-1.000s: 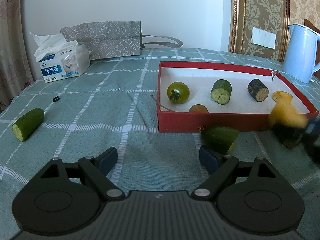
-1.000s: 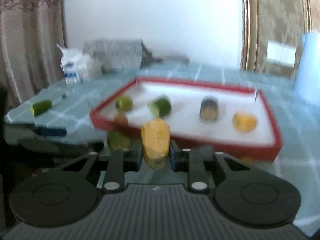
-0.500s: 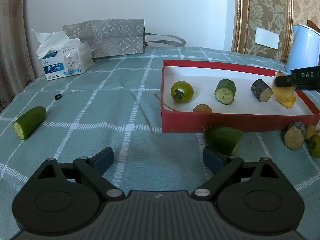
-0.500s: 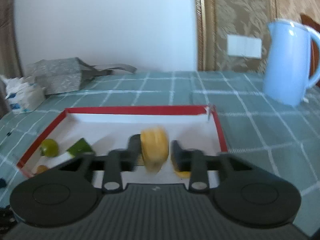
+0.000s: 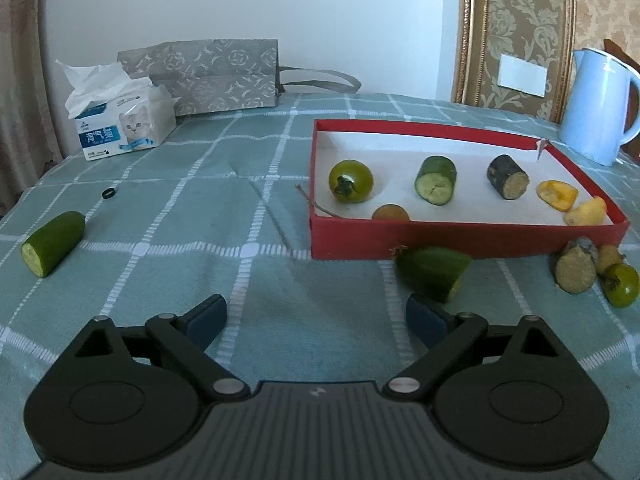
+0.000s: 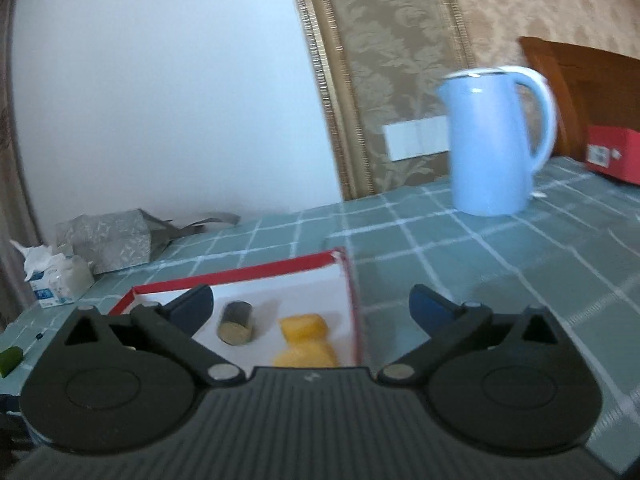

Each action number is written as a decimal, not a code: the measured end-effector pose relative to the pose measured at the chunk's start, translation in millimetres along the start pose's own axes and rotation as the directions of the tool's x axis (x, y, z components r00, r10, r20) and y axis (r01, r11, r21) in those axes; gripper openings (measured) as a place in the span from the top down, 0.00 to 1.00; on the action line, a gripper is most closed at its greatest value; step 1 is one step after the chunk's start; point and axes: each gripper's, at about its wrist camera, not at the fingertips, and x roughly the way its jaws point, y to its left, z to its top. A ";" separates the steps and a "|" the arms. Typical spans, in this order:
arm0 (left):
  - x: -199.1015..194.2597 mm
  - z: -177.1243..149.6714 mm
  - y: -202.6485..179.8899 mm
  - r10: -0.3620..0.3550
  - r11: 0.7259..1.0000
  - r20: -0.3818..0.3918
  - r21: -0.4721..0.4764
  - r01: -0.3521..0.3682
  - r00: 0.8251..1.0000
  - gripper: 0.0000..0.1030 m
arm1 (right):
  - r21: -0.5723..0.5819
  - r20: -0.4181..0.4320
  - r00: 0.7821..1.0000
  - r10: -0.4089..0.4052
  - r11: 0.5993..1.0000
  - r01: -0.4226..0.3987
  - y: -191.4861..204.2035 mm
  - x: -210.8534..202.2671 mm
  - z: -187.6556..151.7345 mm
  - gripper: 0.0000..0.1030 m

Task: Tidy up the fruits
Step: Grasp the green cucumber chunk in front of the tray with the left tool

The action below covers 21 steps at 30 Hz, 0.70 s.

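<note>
Checked tablecloth (image 5: pixel 240 184) bears red box (image 5: pixel 460 236) (tomato (image 5: pixel 351 181), cucumber (image 5: pixel 436 180) inside); left gripper (image 5: pixel 316 314) gapes, right gripper (image 6: pixel 312 304) opening, empty.

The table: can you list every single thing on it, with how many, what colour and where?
box: 1, red, white inside, right of middle
tomatoes: 2, green, one in the box, one outside at far right
cucumber pieces: 3, green, one in the box, one against its front wall, one far left
dark stubs: 2, one in the box, one outside at right
yellow pieces: 2, box's right end
brown ball: 1, in the box, front
tissues: 1, white and blue, back left
bag: 1, grey, back
jug: 1, light blue, back right
ring: 1, black, left
left tool: black, open, empty
right tool: black, opening, empty
</note>
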 end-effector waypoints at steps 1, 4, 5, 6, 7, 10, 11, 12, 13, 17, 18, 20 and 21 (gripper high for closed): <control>-1.6 -0.8 -0.1 -0.005 1.000 0.003 0.000 0.005 1.000 0.06 | 0.008 -0.008 1.000 -0.007 1.000 0.007 -4.5 -2.7 -4.8 0.00; -8.6 -2.2 0.5 -0.025 1.000 0.027 -0.014 0.026 0.999 0.06 | 0.040 -0.055 0.998 -0.001 0.999 0.004 -16.2 -4.3 -10.9 0.00; -11.0 -1.7 1.0 -0.037 0.999 0.040 -0.022 0.038 0.999 0.06 | 0.049 -0.066 0.998 -0.002 0.999 0.005 -18.3 -3.3 -12.0 0.00; -13.3 -1.3 0.9 -0.051 0.998 0.052 -0.026 0.052 0.997 0.06 | 0.060 -0.076 0.997 0.000 0.998 0.005 -19.5 -2.7 -12.3 0.00; -15.7 -1.3 -0.4 -0.061 0.998 0.064 -0.023 0.063 0.996 0.06 | 0.061 -0.080 0.997 0.005 0.998 0.000 -19.0 -2.3 -12.6 0.00; -22.3 -1.0 -4.1 -0.103 0.994 0.093 -0.031 0.107 0.990 0.06 | 0.050 -0.082 0.997 -0.004 0.999 0.008 -15.5 -3.5 -15.1 0.00; -23.8 -1.1 -5.8 -0.120 0.992 0.096 -0.034 0.124 0.988 0.06 | 0.049 -0.083 0.997 -0.002 0.999 0.006 -14.5 -3.8 -15.5 0.00; -24.9 -0.9 -7.9 -0.133 0.990 0.098 -0.039 0.137 0.986 0.06 | 0.049 -0.085 0.996 0.002 0.999 0.002 -14.1 -4.0 -15.5 0.00; -24.6 -0.2 -10.4 -0.138 0.989 0.097 -0.046 0.143 0.986 0.06 | 0.050 -0.089 0.996 0.005 0.999 -0.001 -13.8 -3.8 -15.9 0.00; -13.8 4.1 -24.7 -0.135 0.989 0.055 -0.056 0.138 0.989 0.06 | 0.047 -0.093 0.996 0.014 0.999 -0.010 -11.3 -3.6 -16.2 0.00; -11.4 4.8 -28.6 -0.127 0.990 0.048 -0.050 0.130 0.991 0.06 | 0.045 -0.090 0.996 0.016 0.999 -0.012 -10.5 -4.5 -16.0 0.00; -7.7 5.7 -35.1 -0.116 0.992 0.039 -0.035 0.117 0.992 0.06 | 0.037 -0.088 0.996 0.019 0.999 -0.016 -8.7 -5.3 -15.9 0.00; -6.0 6.6 -38.0 -0.110 0.993 0.034 -0.031 0.111 0.993 0.06 | 0.035 -0.087 0.996 0.022 0.999 -0.019 -7.7 -5.9 -16.0 0.00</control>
